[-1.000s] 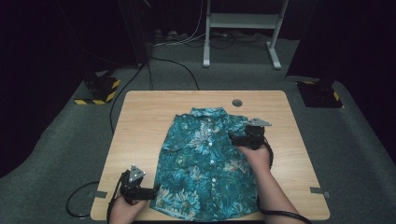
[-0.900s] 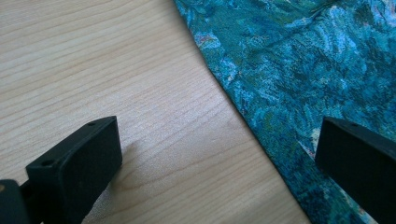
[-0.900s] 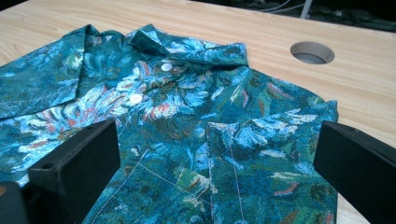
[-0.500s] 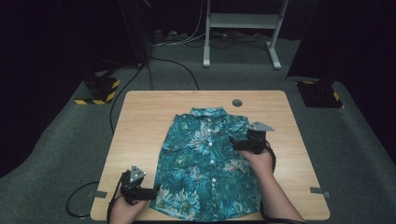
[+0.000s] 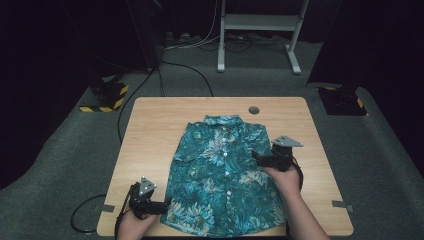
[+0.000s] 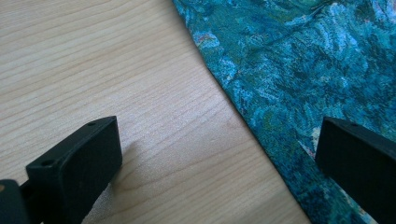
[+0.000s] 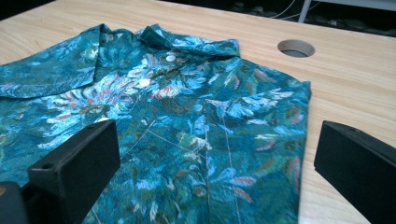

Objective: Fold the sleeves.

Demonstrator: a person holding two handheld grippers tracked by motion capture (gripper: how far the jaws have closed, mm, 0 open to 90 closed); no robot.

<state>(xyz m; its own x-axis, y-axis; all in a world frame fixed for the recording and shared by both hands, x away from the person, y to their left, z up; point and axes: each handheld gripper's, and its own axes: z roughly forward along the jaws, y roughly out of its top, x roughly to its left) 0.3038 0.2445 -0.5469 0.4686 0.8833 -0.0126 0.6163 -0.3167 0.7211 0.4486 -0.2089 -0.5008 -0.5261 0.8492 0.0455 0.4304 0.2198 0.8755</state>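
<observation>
A teal floral short-sleeved shirt (image 5: 220, 175) lies flat and buttoned on the wooden table (image 5: 150, 130), collar toward the far side. My left gripper (image 5: 162, 206) rests open at the shirt's near left hem corner; in the left gripper view its jaws straddle the shirt's edge (image 6: 261, 126), nothing between them. My right gripper (image 5: 257, 157) stands open over the shirt's right side, near the sleeve. In the right gripper view the shirt (image 7: 187, 116) spreads between the wide-apart jaws, collar and white buttons beyond.
A round cable hole (image 5: 254, 110) sits in the table near its far edge, also in the right gripper view (image 7: 295, 47). Bare wood lies left and right of the shirt. Grey carpet, cables and a white stand base (image 5: 260, 22) surround the table.
My right gripper has drifted toward the near right, along the shirt's right side. The left gripper has stayed at the hem corner.
</observation>
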